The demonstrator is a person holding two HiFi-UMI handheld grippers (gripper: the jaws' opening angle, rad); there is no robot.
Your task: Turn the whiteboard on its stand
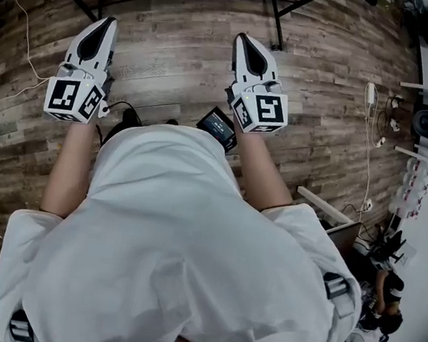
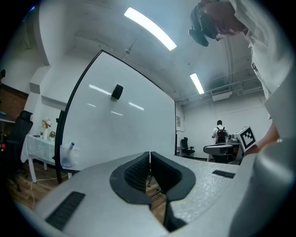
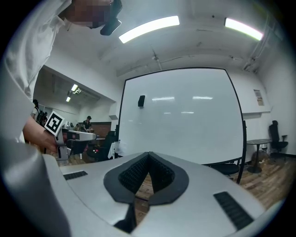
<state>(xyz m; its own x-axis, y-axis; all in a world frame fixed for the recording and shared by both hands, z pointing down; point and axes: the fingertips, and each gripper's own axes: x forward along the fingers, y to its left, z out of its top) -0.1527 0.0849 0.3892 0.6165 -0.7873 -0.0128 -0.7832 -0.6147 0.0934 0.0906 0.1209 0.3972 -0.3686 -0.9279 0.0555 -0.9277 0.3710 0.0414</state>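
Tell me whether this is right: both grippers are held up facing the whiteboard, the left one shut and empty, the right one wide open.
One detail is wrong. The right gripper is not wide open: the right gripper view shows its jaws closed together with nothing between them. The rest stands: both face the whiteboard, and the left gripper is shut and empty.
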